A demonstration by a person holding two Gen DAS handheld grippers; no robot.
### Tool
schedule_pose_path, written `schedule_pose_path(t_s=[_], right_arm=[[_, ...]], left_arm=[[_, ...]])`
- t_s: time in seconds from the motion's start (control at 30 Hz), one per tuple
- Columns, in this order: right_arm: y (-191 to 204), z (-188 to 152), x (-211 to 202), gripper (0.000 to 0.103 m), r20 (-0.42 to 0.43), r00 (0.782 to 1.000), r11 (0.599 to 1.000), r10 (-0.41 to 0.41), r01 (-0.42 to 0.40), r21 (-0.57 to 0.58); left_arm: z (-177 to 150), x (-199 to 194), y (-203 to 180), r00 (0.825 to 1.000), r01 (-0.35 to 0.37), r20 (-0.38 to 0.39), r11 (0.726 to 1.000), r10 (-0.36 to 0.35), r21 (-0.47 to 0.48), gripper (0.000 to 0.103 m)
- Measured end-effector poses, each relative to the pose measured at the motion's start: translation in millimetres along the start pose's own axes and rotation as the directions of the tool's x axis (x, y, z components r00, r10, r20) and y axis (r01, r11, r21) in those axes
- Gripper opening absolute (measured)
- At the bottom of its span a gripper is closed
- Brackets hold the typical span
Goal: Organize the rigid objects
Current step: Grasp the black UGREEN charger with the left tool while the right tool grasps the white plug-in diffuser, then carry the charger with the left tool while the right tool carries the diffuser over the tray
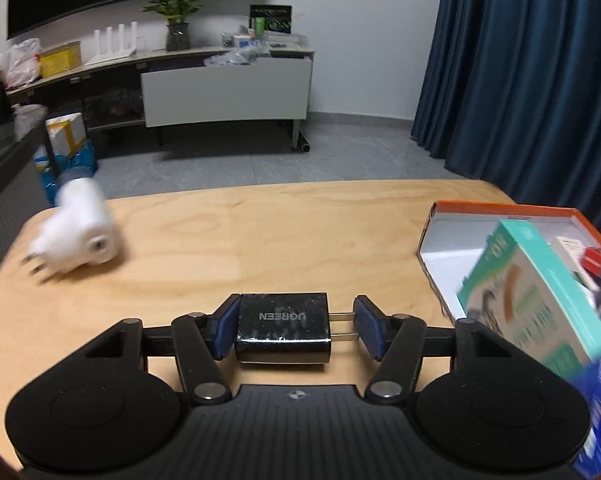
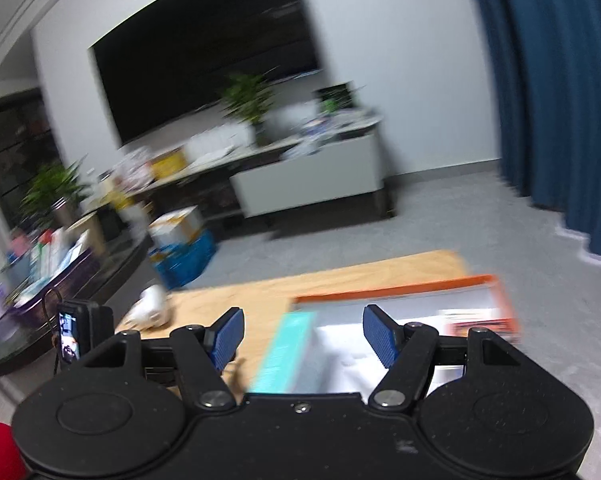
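Left wrist: left gripper (image 1: 296, 330) clamped on the glossy black UGREEN plug charger (image 1: 283, 326), one pad on its body, the other on the prong tips, low over the light wooden table (image 1: 260, 236). White blurred adapter (image 1: 78, 232) lies far left. Orange-rimmed open cardboard box (image 1: 500, 210) on the right, teal carton (image 1: 536, 300) tilted in it.

Right wrist: right gripper (image 2: 302, 336) spread apart, empty, above the box.

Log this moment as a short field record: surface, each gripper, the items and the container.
surface: light wooden table
left gripper: closed on the black charger, one pad on its body, the other at its prong tips
right gripper: open, nothing between the pads, above the box
white plug adapter: on the table, far left, blurred
orange-rimmed box: at the right, open top, holds a teal carton and smaller packages
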State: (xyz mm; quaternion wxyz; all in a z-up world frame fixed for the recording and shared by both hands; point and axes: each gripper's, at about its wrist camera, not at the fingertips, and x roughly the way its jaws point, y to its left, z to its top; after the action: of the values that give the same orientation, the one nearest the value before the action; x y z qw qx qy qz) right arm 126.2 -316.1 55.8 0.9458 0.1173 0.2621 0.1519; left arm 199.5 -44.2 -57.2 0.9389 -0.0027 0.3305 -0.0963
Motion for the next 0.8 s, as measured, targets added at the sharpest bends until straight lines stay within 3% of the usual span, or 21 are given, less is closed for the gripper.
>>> schedule_pose_path(t_s=[0.17, 0.37, 0.53, 0.67, 0.8], right_arm=[[51, 4, 50, 0.086, -0.122, 0.986, 0.989, 0.117, -0.127, -0.079], [128, 11, 130, 0.096, -0.228, 0.950, 0.971, 0.213, -0.232, -0.058], [181, 15, 203, 0.099, -0.314, 0.923, 0.968, 0.224, -0.247, -0.036], [206, 26, 250, 0.099, -0.346, 0.923, 0.982, 0.168, -0.188, -0.023], [227, 32, 294, 0.099, -0.410, 0.904, 0.985, 0.122, -0.160, -0.060]], left_arm=[[-11, -52, 36, 0.999, -0.031, 0.019, 0.996, 0.033, -0.085, 0.061], [-26, -92, 73, 0.994, -0.102, 0.033, 0.987, 0.107, -0.125, 0.061], [-32, -98, 97, 0.994, -0.078, 0.057, 0.976, 0.092, -0.201, 0.061], [-30, -96, 103, 0.993, -0.055, 0.092, 0.972, 0.077, -0.228, 0.061], [-32, -92, 107, 0.993, -0.018, 0.109, 0.966, 0.048, -0.259, 0.061]])
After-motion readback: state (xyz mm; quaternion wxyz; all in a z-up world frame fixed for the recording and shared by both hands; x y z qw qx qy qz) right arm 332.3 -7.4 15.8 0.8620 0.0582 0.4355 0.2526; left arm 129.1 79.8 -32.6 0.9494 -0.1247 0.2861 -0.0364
